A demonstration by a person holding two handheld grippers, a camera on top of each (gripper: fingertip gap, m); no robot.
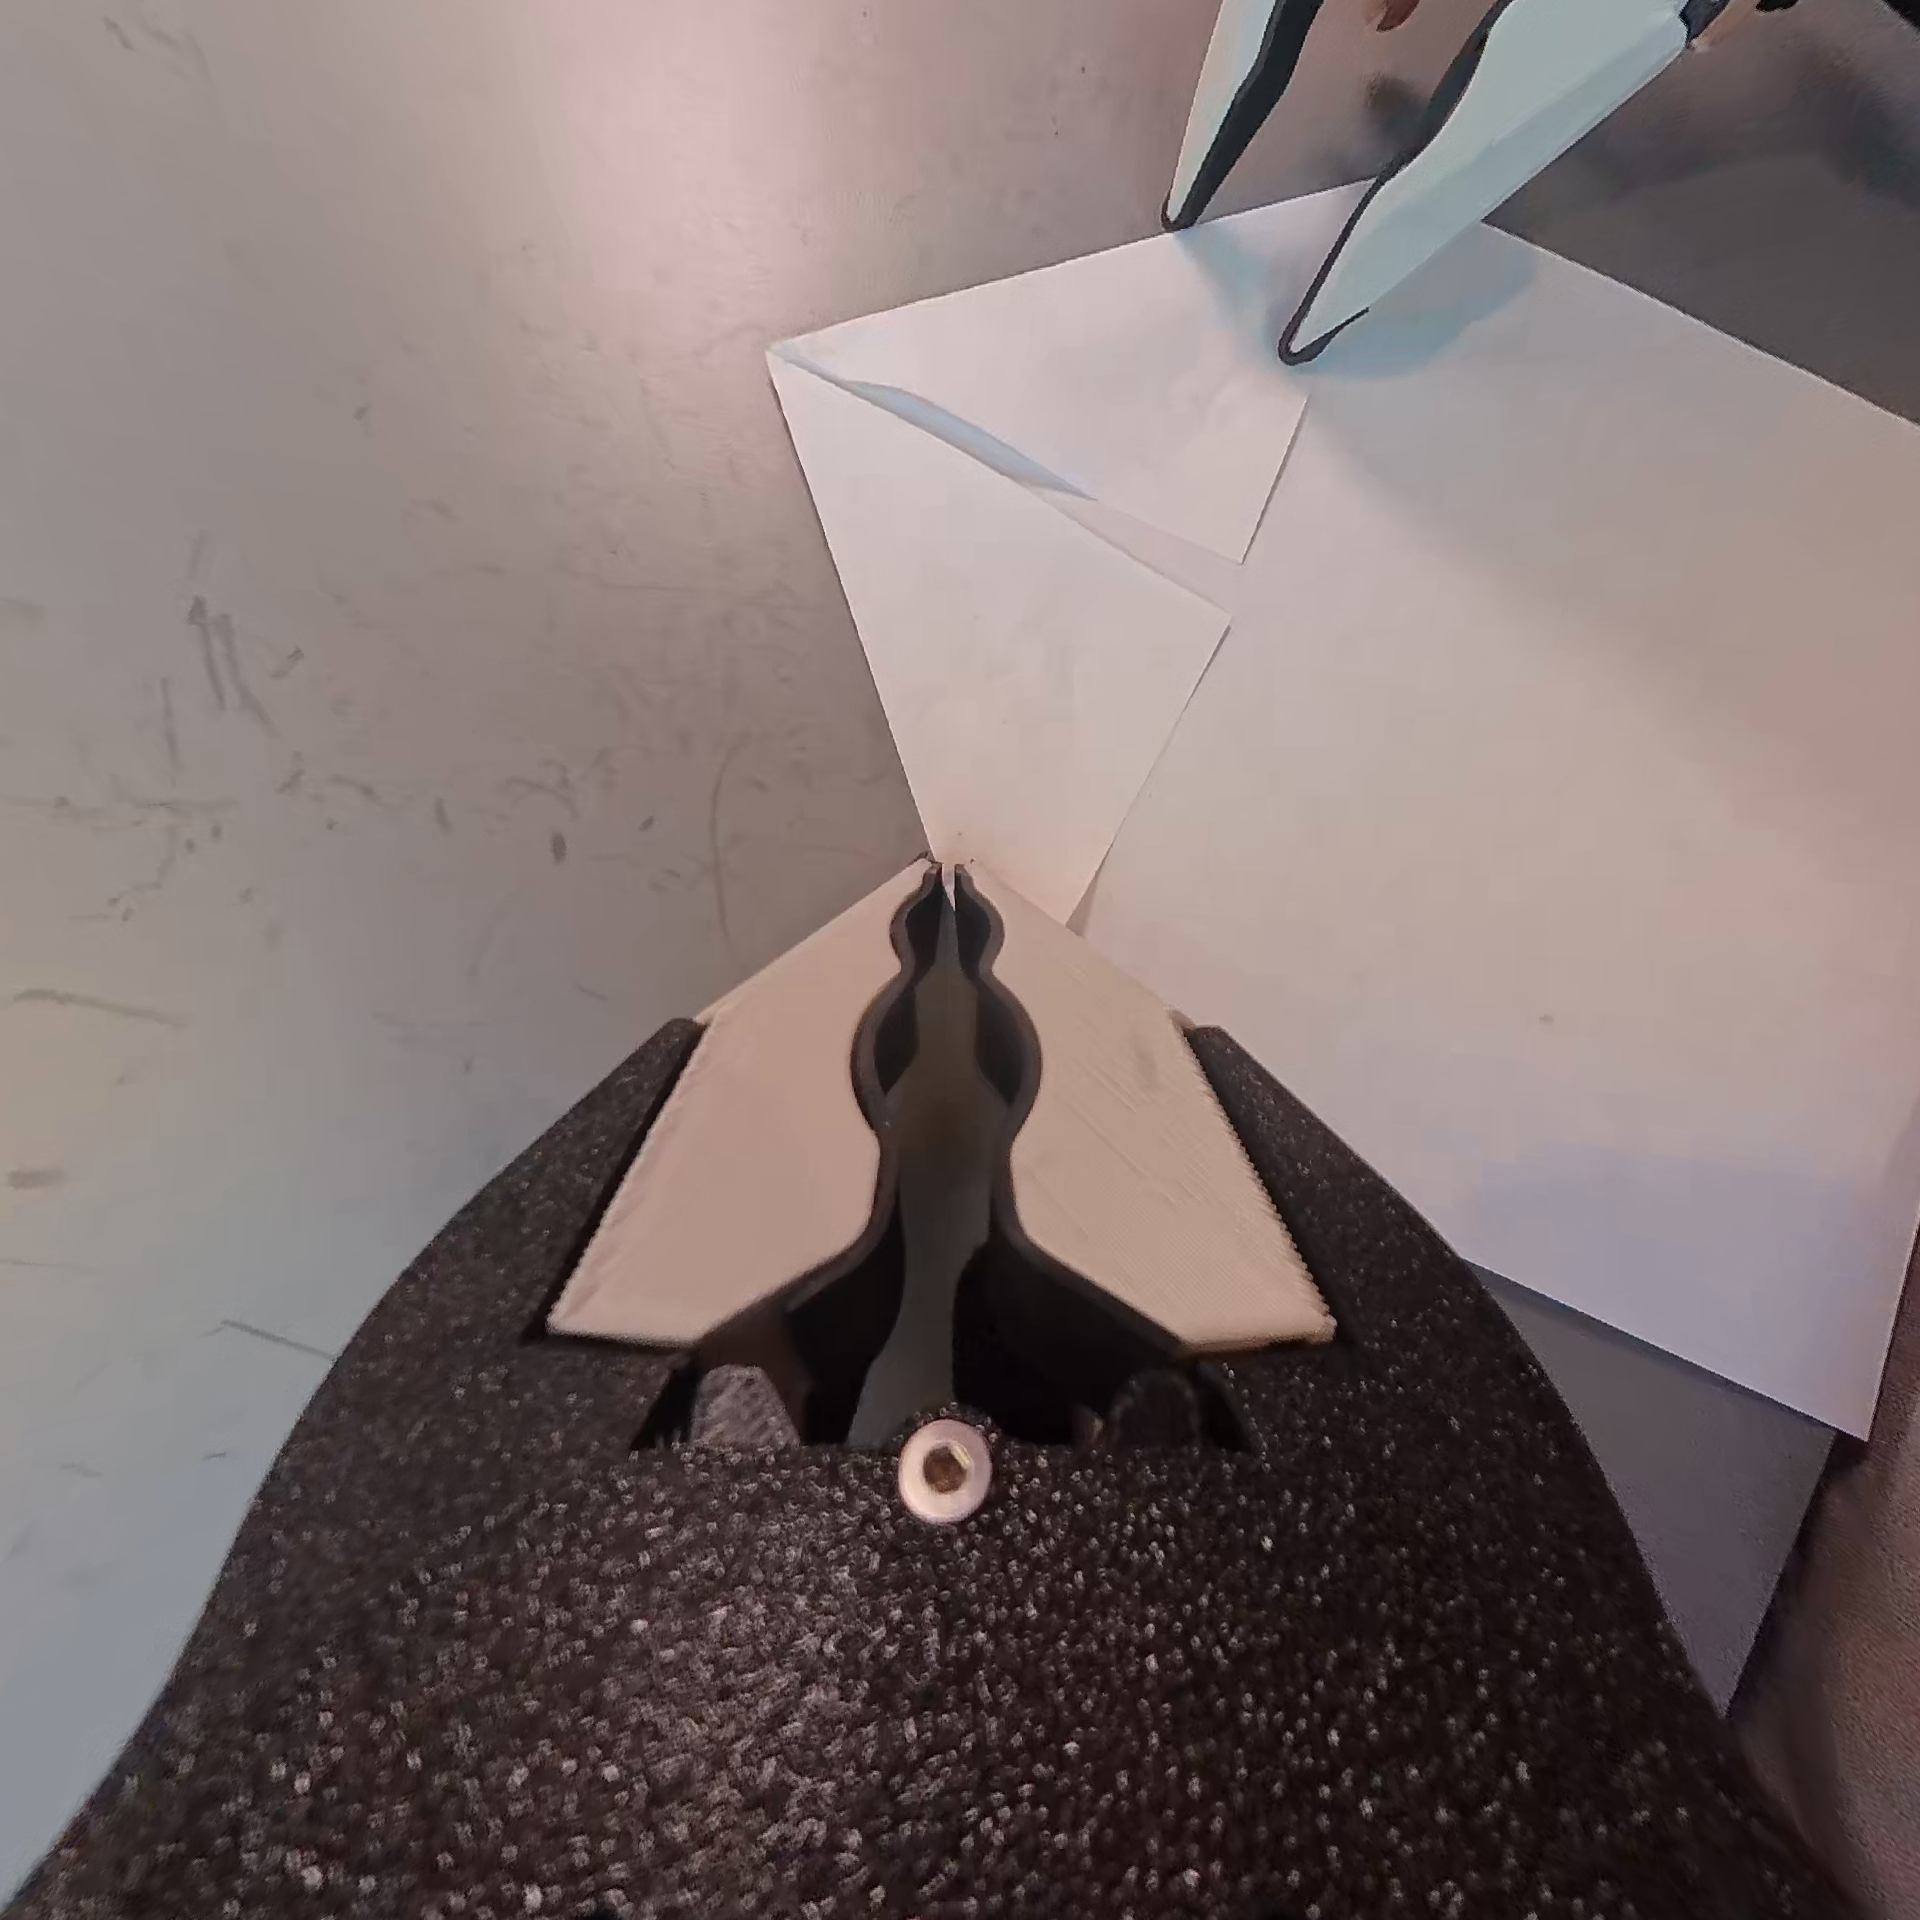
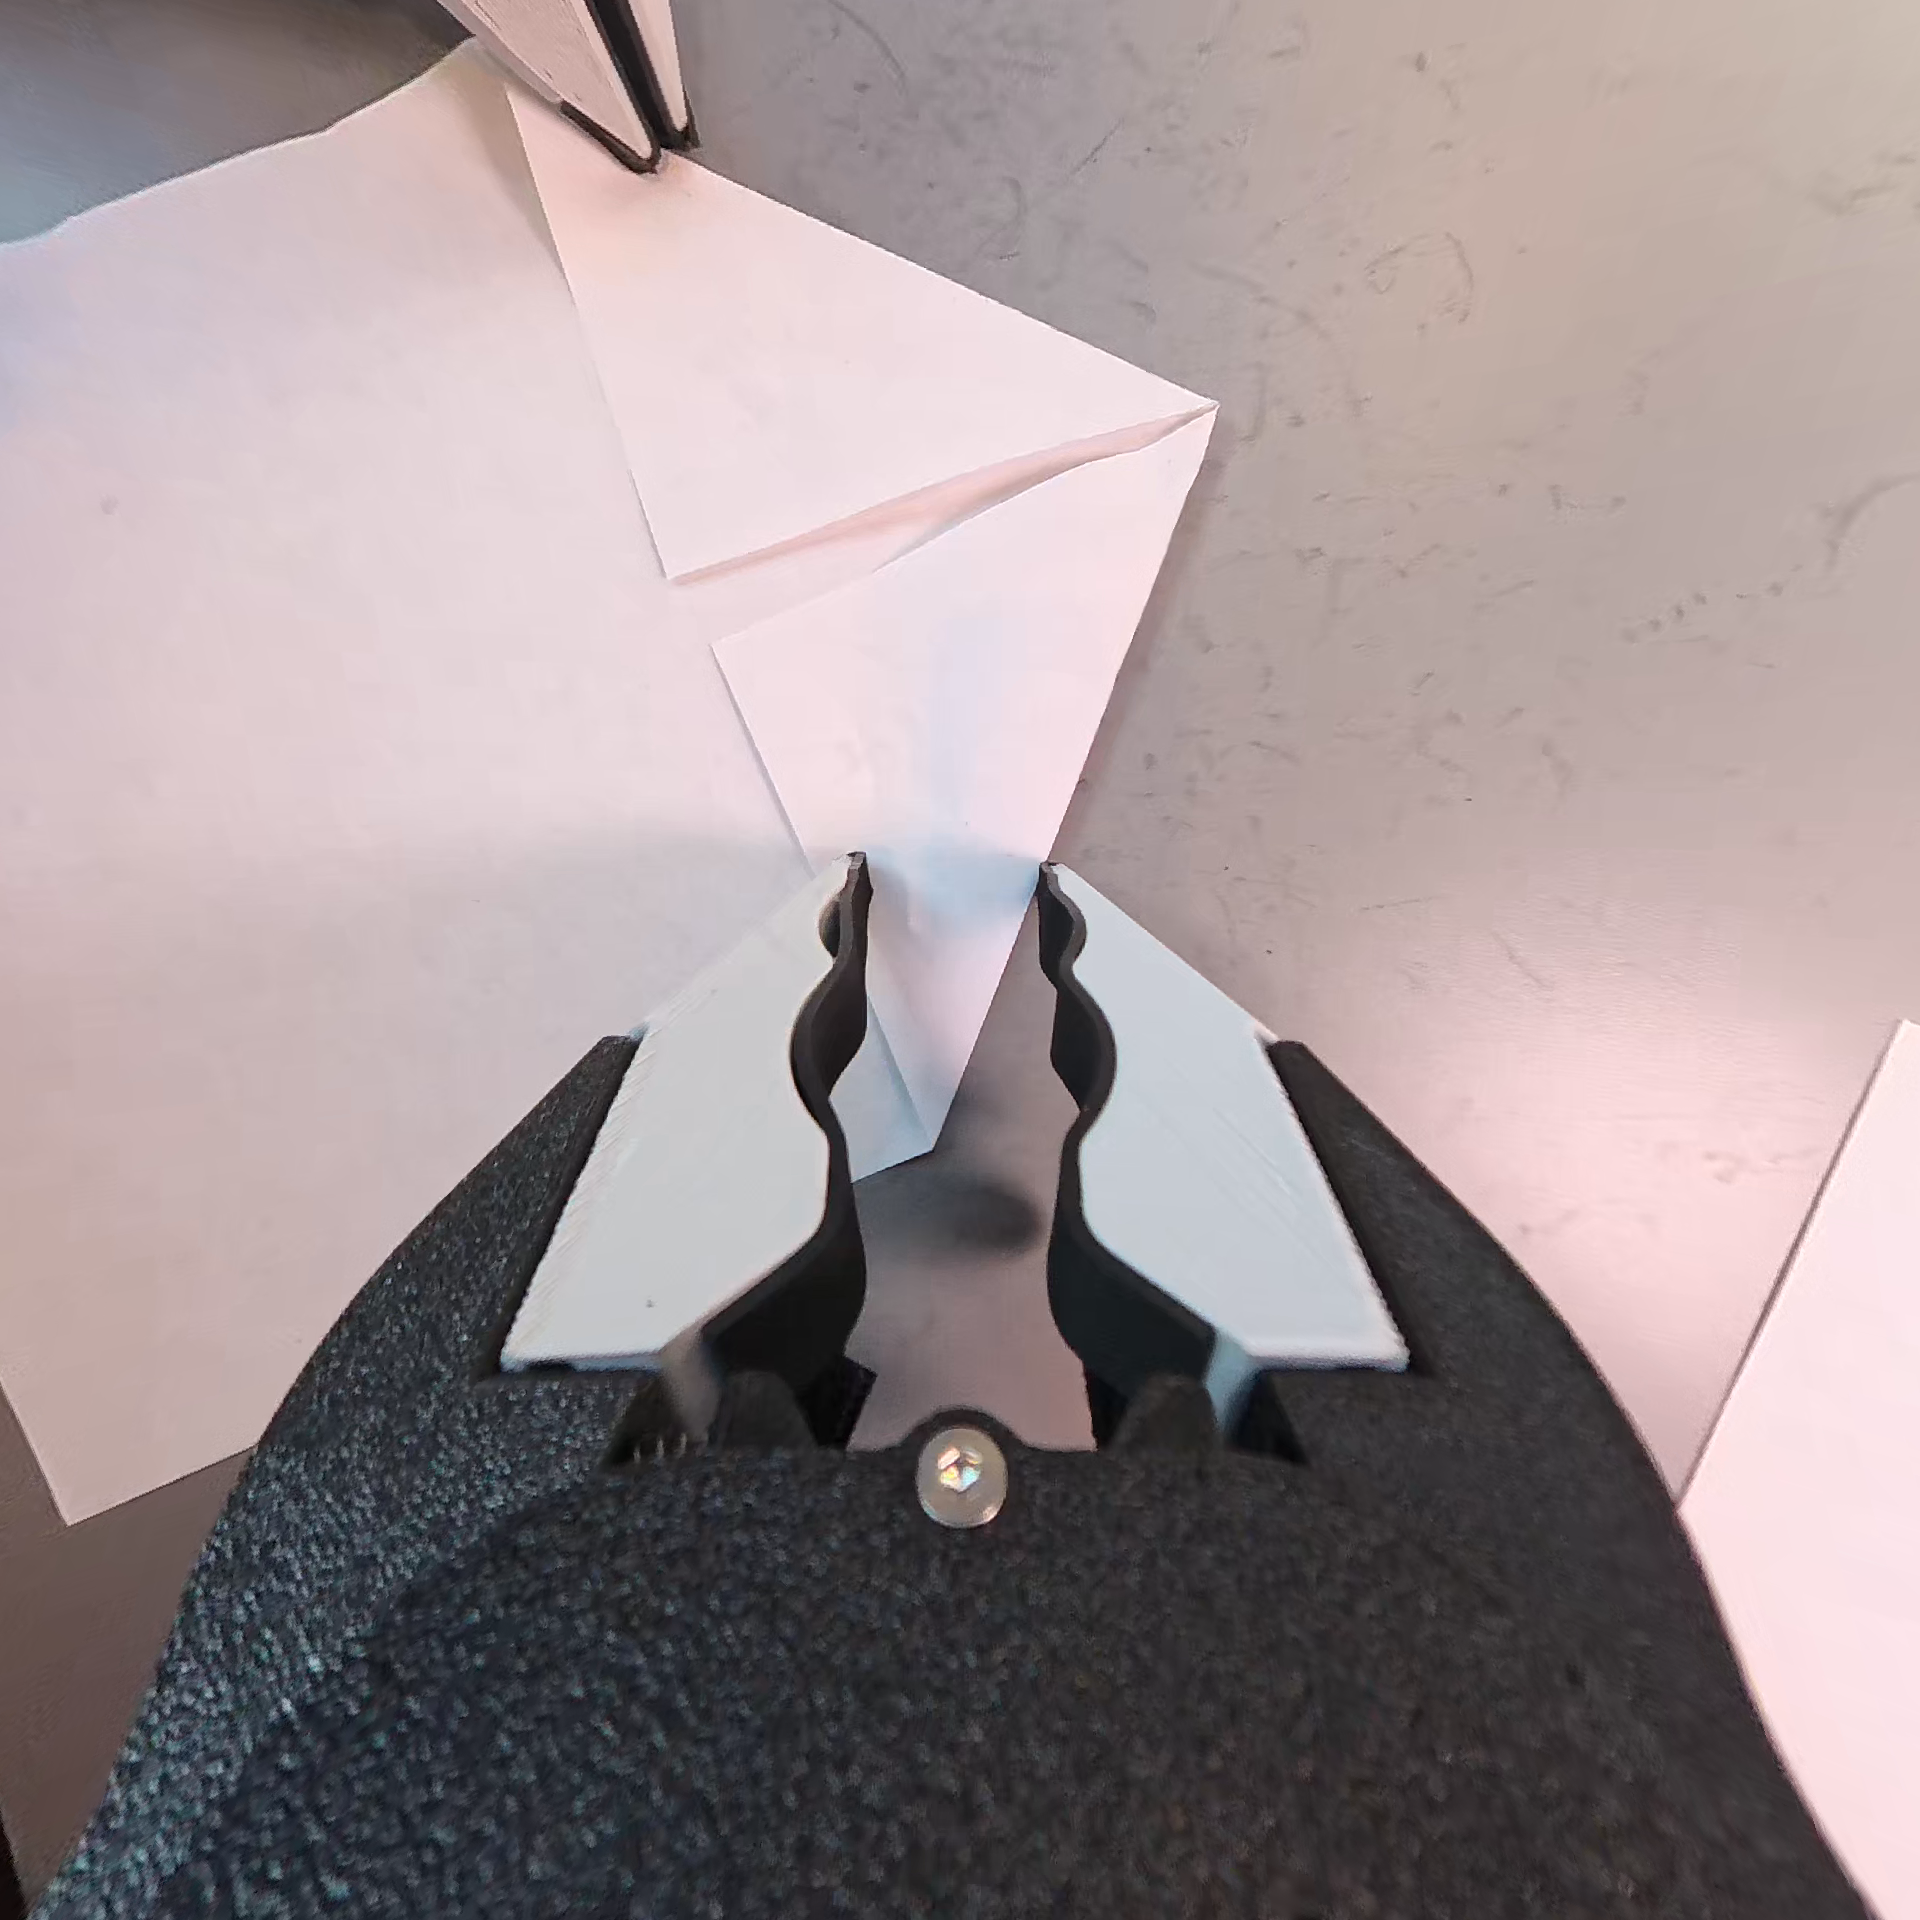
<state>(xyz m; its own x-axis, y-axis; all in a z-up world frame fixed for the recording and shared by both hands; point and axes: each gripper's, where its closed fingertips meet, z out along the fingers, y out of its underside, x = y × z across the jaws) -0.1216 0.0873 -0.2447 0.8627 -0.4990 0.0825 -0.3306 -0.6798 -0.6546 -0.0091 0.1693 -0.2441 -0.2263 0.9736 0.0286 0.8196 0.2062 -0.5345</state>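
The left gripper (image 1: 948,871), with beige printed fingers (image 1: 790,1132) and black wavy liners, has its tips pressed together at the lower point of a folded flap of the white paper sheet (image 1: 1507,883). Whether paper lies between the tips or they only bear down on the point cannot be told; either way, the contact sits exactly on the flap's apex, which pins that fold in place.

The right gripper (image 2: 951,868), with pale blue fingers (image 2: 707,1174) of the same pattern, stands spread apart, straddling the narrow end of the second folded flap (image 2: 935,727). In the left wrist view its two tips (image 1: 1299,348) rest on or just above the paper, one near the sheet's far edge, a stance that steadies the sheet without clamping it.

The two triangular flaps meet at a pointed nose (image 2: 1205,416) at the sheet's edge. The sheet lies flat on a grey, scuffed tabletop (image 1: 364,520). Another white sheet (image 2: 1829,1455) lies well apart at the right border.
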